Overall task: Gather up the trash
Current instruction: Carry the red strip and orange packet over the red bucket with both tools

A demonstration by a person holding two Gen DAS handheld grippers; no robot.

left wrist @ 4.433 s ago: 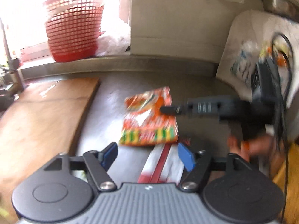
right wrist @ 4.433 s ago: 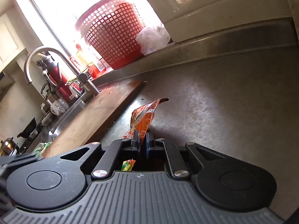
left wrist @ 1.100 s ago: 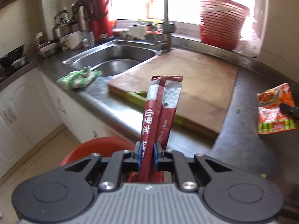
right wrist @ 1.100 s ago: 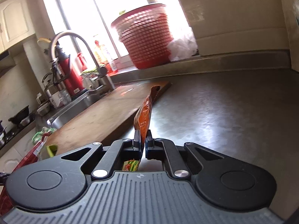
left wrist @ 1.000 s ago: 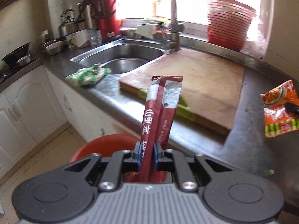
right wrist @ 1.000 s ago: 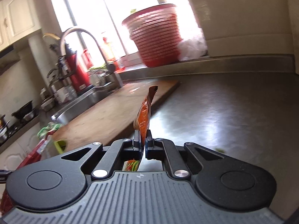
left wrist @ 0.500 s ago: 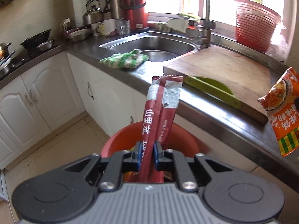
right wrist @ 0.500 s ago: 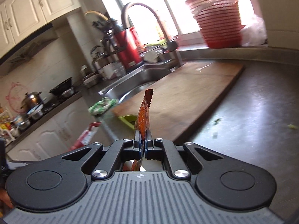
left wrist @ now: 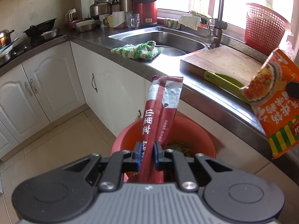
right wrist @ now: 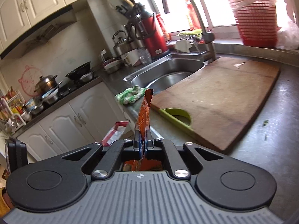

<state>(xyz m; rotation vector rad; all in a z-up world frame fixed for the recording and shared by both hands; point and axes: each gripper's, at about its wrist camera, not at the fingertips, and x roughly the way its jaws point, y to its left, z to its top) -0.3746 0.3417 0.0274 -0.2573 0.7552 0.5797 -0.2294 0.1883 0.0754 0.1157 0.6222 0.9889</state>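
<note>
Pinching a dark red wrapper (left wrist: 160, 110) in our left gripper (left wrist: 147, 154) above the red bin (left wrist: 198, 130); our right gripper (right wrist: 143, 141) clamps an orange snack packet (right wrist: 143, 112) over the counter (right wrist: 276, 140) edge.

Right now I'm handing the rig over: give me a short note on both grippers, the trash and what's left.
Left gripper: shut on the dark red wrapper, held over the red bin on the floor.
Right gripper: shut on the orange noodle packet, out past the counter edge, not yet over the bin.
Done: both pieces picked up.
Left: drop both into the bin.
</note>
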